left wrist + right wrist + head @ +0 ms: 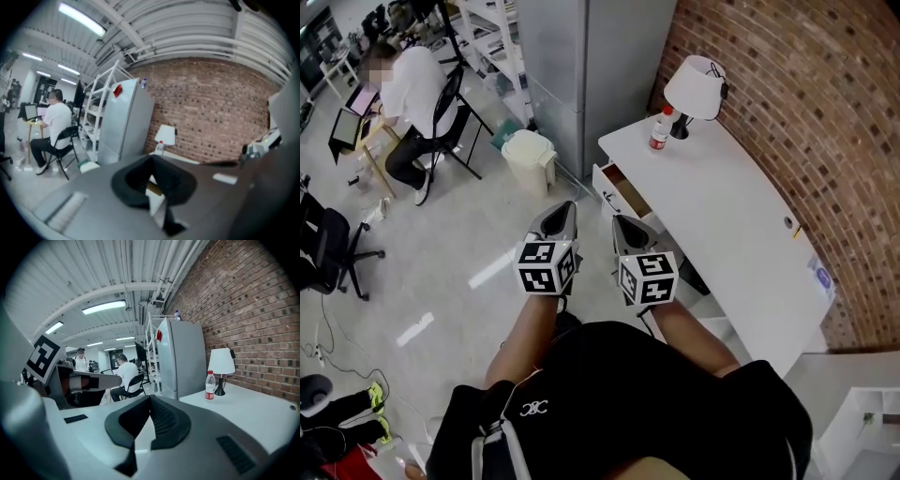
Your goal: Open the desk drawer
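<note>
Here, the desk drawer (623,192) stands partly pulled out of the left end of the white desk (741,234), and its inside shows brown. The right gripper (620,221) is near it at 6 o'clock, jaws together with nothing between them. The left gripper (566,206), at 9 o'clock of the right, has its jaws likewise closed and empty. A bottle (659,129) and a lamp (694,89) stand on the desktop at 1 o'clock of the drawer.
</note>
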Available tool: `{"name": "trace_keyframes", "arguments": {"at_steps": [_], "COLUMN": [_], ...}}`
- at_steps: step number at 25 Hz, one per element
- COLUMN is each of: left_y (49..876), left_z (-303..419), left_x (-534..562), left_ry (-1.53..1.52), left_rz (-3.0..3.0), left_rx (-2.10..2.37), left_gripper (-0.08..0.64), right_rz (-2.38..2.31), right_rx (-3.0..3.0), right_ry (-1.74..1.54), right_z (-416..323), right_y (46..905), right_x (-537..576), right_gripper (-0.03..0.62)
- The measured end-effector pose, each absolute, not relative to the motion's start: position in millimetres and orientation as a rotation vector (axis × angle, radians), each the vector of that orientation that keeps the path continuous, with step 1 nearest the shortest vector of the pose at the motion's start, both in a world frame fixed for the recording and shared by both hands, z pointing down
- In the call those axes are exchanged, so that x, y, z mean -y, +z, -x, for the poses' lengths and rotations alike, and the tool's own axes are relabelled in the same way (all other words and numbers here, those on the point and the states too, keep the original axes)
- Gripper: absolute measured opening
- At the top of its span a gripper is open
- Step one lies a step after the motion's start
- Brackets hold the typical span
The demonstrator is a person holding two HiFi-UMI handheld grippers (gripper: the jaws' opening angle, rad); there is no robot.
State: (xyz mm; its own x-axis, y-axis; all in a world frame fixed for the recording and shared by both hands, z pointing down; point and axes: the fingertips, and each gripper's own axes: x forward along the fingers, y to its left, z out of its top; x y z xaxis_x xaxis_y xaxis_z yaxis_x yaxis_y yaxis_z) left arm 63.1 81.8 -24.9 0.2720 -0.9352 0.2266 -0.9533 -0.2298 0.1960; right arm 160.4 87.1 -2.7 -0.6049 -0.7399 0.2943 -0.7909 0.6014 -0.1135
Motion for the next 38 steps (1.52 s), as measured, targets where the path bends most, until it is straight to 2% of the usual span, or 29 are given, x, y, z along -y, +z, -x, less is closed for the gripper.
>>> {"name": "trace_keyframes", "arguments": {"at_steps": [11, 20, 29, 38], "left_y": [-4.8, 68.4, 211.0, 393.6], "left_z": [40.1, 83.3, 55.3, 30.1], "left_x": [5.4, 41.7, 43.3, 72.8], "left_ry": [0.068, 0.057, 0.007, -0.142], "left_rz": [-2.194, -2.052, -1.862, -1.787], "left_rx": [1.655, 1.578, 1.328, 1.176], "left_gripper": [-0.002, -0.002, -0.002, 0.0], "right_rz": [-1.279, -1.198, -1.108, -1.1], "right_rx": [2.551, 2.449, 2.313, 2.179], "right_ry": [0.359, 0.382, 0.401, 0.48], "right_z": [-57.6, -21.0, -28.5, -27.3], "right_y": [4.7, 57.7, 165.4, 347.8], "right_x": [-0.2, 40.1, 58.5, 68.3], "right_gripper": [-0.002, -0.002, -0.002, -0.002]}}
